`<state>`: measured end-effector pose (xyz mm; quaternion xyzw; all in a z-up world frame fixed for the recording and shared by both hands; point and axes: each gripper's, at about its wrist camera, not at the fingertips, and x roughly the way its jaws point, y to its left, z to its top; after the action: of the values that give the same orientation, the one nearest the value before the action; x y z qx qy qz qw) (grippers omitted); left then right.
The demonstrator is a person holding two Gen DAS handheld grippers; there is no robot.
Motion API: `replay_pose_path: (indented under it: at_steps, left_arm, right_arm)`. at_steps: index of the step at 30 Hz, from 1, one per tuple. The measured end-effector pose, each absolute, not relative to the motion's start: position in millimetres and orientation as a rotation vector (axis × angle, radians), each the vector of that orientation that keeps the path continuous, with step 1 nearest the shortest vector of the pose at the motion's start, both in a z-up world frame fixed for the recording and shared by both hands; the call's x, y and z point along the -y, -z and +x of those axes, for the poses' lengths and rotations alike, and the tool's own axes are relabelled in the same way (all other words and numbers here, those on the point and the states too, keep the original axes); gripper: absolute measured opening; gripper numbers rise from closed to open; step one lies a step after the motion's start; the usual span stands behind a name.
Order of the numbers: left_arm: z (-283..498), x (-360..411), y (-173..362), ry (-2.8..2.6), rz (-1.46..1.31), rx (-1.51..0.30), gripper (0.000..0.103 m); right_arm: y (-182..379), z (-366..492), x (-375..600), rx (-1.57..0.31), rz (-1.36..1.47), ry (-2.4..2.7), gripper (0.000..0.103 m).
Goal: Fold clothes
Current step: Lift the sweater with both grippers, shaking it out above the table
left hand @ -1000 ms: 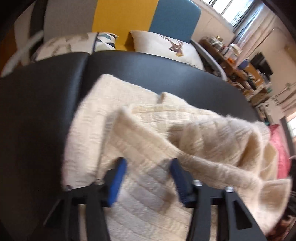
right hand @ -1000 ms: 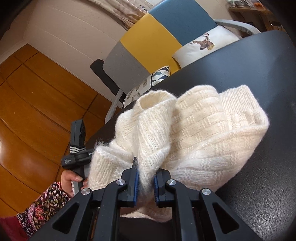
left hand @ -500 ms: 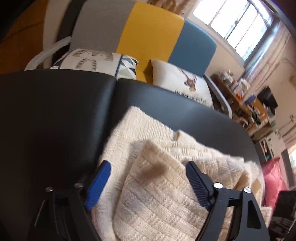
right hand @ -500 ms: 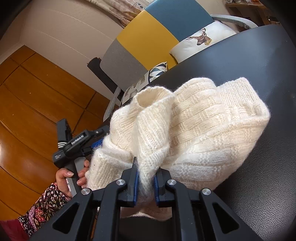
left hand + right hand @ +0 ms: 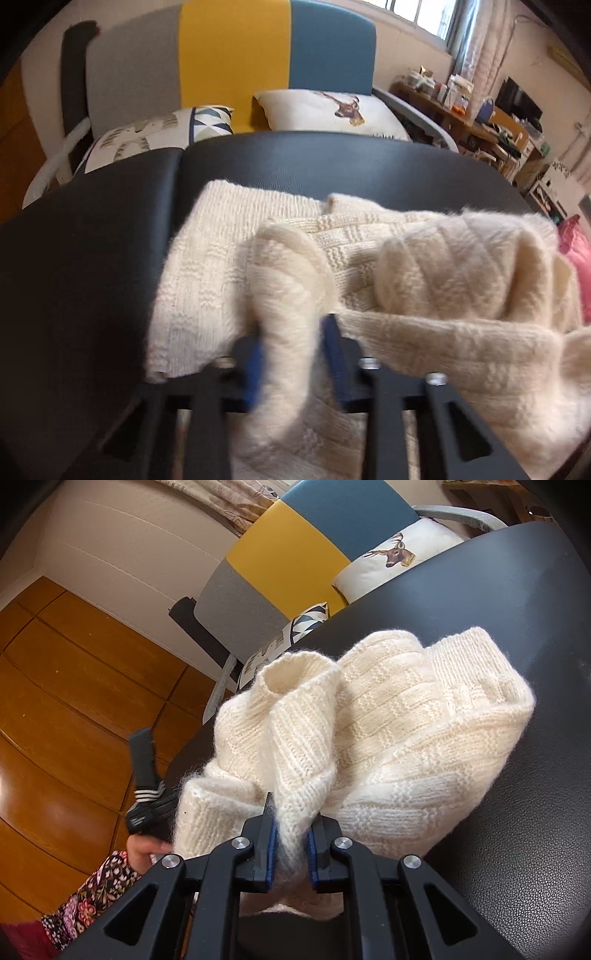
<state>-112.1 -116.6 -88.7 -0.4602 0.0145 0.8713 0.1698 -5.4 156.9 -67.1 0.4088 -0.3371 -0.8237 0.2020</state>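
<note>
The cream sweater (image 5: pixel 424 280) lies bunched on the black table (image 5: pixel 92 277). The left claw (image 5: pixel 293 354) is closing on a fold of it between its blue pads; the right claw (image 5: pixel 290 843) pinches another fold, sweater heaped just beyond.

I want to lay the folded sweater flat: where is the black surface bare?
Bare black surface lies left of the cream sweater, plus a strip between it and the pillows. In the right wrist view, bare to the sweater's right. The middle is crowded.
</note>
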Motion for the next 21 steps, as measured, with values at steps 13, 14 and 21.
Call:
replay_pose_path:
  at_steps: [13,14,21]
  left_arm:
    - [-32.9,165.2,6.5,-2.545,-1.024,0.319,0.013]
    - [-28.9,168.4,-0.3,-2.544,-1.000,0.352,0.013]
    - [21.4,187.3,-47.7,-2.506,-0.829,0.481,0.013]
  right_arm:
    - [68.7,-2.5,-160.7,1.023,1.163,2.287,0.030]
    - [67.9,-2.0,-160.7,1.024,1.170,2.282,0.031]
    - [67.0,9.6,-160.3,1.012,1.205,2.255,0.035]
